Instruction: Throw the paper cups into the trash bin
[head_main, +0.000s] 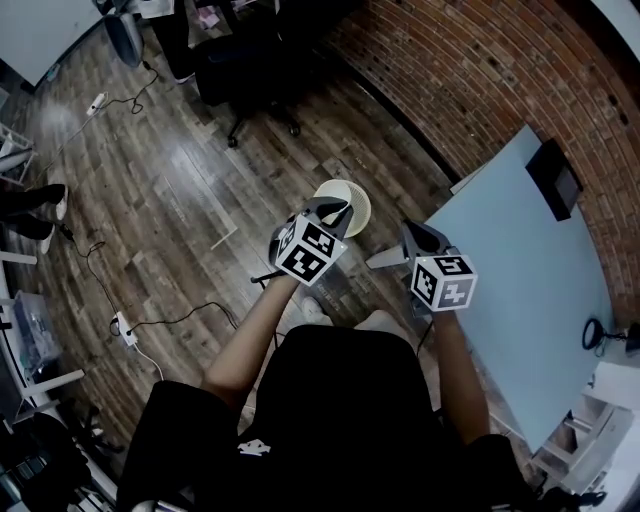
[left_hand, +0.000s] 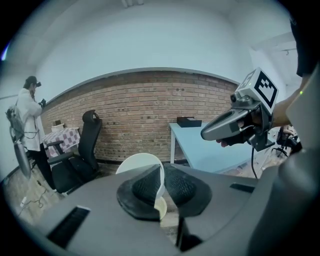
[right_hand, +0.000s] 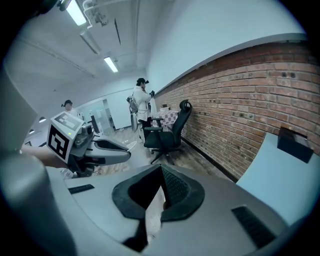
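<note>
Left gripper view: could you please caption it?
Left gripper pinching a white paper cup by its rim, brick wall behind.

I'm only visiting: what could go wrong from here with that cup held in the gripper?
1. The left gripper pinches the paper cup by one thin side of its wall only, so the cup could crumple or slip out and drop onto the wooden floor.
2. Cables and a power strip lie on the floor close to the person; a step that way might catch on them.
</note>
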